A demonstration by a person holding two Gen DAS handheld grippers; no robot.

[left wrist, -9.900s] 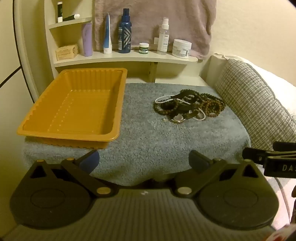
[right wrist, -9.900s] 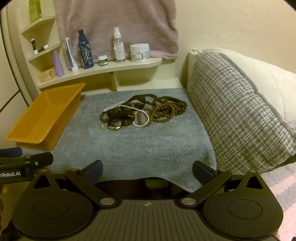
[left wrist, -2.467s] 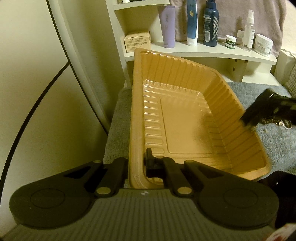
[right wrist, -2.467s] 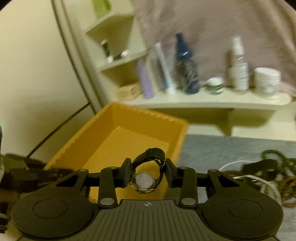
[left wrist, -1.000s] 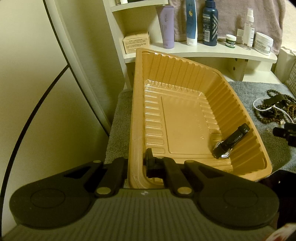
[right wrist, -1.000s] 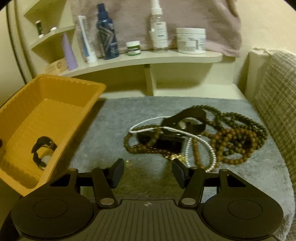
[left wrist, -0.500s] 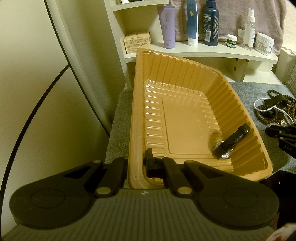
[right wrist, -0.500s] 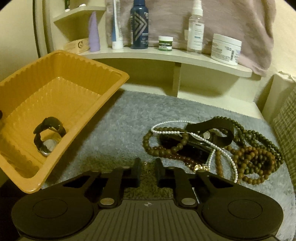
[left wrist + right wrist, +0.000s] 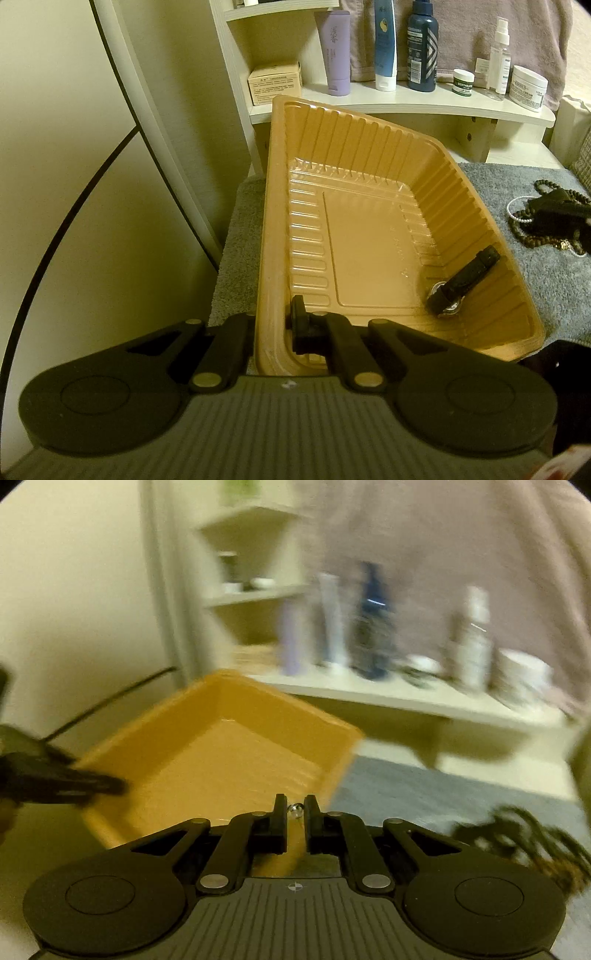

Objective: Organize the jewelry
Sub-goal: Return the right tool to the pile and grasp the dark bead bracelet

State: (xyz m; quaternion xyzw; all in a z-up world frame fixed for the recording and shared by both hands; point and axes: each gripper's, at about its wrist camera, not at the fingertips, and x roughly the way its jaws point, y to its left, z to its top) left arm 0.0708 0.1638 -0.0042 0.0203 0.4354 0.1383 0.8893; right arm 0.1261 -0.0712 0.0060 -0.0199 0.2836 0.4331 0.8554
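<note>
Jewelry is split between two spots: a black watch (image 9: 461, 284) lies in the near right corner of the orange tray (image 9: 273, 229), whose near wall the left gripper (image 9: 271, 325) clamps between its fingers. Further right, the beaded necklaces (image 9: 546, 221) sit heaped on the grey mat (image 9: 546, 273). In the blurred right wrist view, the right gripper (image 9: 295, 809) pinches a small shiny ring (image 9: 295, 809) over the tray's near edge.
</note>
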